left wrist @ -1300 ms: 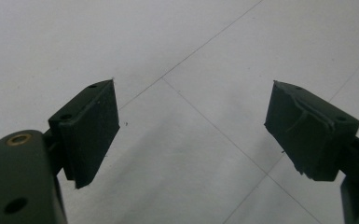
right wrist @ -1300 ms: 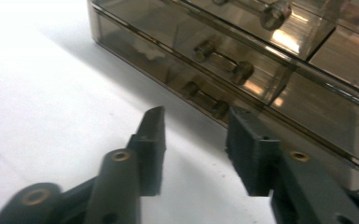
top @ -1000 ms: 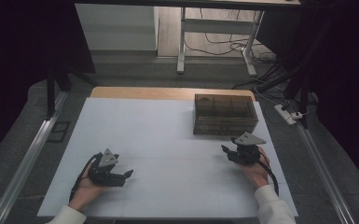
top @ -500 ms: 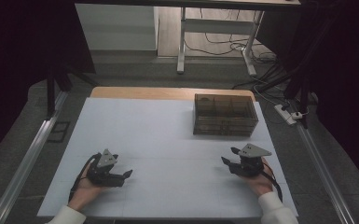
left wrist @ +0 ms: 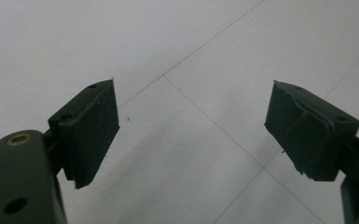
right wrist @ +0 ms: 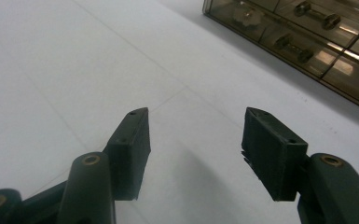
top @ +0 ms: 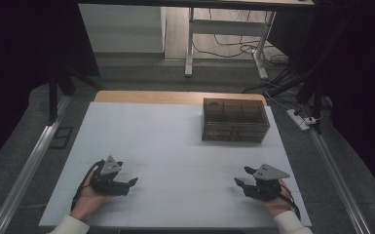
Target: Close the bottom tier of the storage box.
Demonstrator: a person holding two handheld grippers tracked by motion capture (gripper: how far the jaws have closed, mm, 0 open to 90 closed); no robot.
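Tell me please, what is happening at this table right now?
A person holds a gripper in each hand over a white table. The left gripper and the right gripper are both open, with nothing between their jaws. A brown see-through compartment box with small metal parts inside stands apart, untouched.

- Drawer box: smoky see-through plastic, seen upright at far right of white tabletop, drawers shut.
- Metal hardware visible inside compartments, per right gripper view.
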